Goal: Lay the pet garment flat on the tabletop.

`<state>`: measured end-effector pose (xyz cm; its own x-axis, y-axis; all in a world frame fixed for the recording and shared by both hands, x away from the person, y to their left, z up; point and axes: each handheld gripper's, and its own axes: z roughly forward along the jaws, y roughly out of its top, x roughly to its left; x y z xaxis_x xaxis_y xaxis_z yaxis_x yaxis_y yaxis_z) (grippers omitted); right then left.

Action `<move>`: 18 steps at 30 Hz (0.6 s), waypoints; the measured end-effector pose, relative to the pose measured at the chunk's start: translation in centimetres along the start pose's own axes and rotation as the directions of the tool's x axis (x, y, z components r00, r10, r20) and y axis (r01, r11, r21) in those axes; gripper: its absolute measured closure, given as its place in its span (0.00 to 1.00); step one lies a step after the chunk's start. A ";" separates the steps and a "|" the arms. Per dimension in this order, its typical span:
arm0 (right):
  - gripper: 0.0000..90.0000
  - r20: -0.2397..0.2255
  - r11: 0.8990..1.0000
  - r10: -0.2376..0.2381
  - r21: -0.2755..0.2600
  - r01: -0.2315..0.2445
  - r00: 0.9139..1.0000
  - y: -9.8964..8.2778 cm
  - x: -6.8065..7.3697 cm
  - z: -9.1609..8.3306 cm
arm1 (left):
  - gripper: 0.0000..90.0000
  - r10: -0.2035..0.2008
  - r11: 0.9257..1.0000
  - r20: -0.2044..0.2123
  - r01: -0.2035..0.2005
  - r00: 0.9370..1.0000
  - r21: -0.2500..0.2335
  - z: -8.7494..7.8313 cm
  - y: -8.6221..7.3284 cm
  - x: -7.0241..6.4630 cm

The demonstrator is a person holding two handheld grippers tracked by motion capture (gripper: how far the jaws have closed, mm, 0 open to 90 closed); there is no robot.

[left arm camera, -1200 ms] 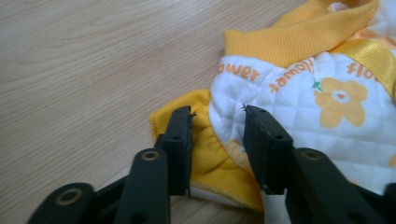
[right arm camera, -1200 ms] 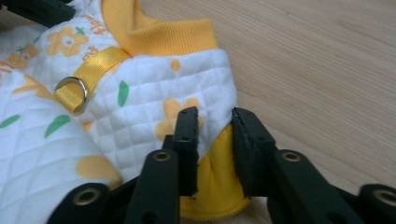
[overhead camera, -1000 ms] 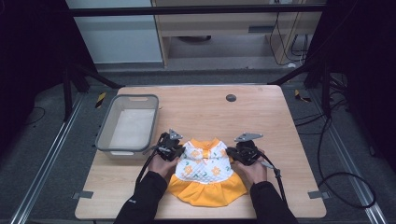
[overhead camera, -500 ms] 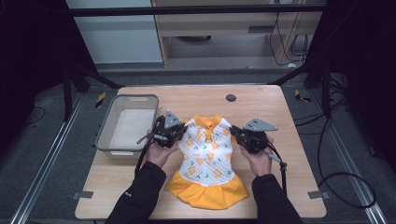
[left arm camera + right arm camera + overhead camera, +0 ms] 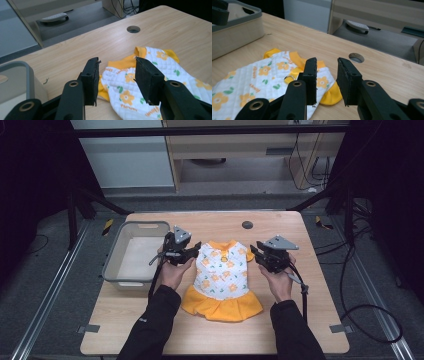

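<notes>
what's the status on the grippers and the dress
Left gripper open, right gripper open, both at the shoulders. Dress flat on table, unheld. Bin left, not in the way.

Dark long sleeves (image 5: 152, 325) cover both forearms — each black two-jaw gripper (image 5: 192, 251) carries a grey three-cornered plate (image 5: 181, 234) and a trailing cable (image 5: 302, 292).

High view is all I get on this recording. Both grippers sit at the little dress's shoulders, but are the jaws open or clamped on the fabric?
Observer: The left gripper is open, with the dress lying flat in the gap between its jaws.
Operator: And the right one?
Observer: The right gripper is open too, its jaws standing over the orange sleeve.
Operator: Anything printed on the cloth?
Observer: Orange flowers with green leaves, and small orange lettering I cannot read.
</notes>
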<state>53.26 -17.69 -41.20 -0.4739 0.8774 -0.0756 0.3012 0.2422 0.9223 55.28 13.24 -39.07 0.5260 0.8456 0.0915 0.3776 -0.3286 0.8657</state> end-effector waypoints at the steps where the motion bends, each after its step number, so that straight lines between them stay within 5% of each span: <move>1: 0.77 -0.009 1.000 0.001 0.001 -0.001 1.000 -0.1 0.1 -0.3 | 0.60 0.004 1.000 0.007 -0.005 1.000 0.003 -0.2 -0.2 -0.1; 9: 0.82 -0.108 0.995 0.002 0.099 0.009 0.994 -2.6 1.8 0.5 | 0.66 0.034 0.992 0.111 -0.047 0.993 0.116 2.0 -4.0 -2.4; 15: 0.87 -0.158 0.980 0.019 0.199 0.013 0.987 -5.4 3.0 2.1 | 0.70 0.099 0.964 0.117 -0.124 0.988 0.234 4.3 -6.9 -3.7; 18: 0.88 -0.182 0.969 0.012 0.246 0.033 0.983 -6.6 3.4 2.6 | 0.72 0.084 0.956 0.123 -0.115 0.989 0.270 4.5 -8.0 -3.6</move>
<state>51.82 -15.18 -48.54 -0.6127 0.7903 0.0062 0.4798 0.3658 0.7975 53.85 10.96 -48.58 0.6455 0.7568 0.1032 0.5060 -0.5249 0.6845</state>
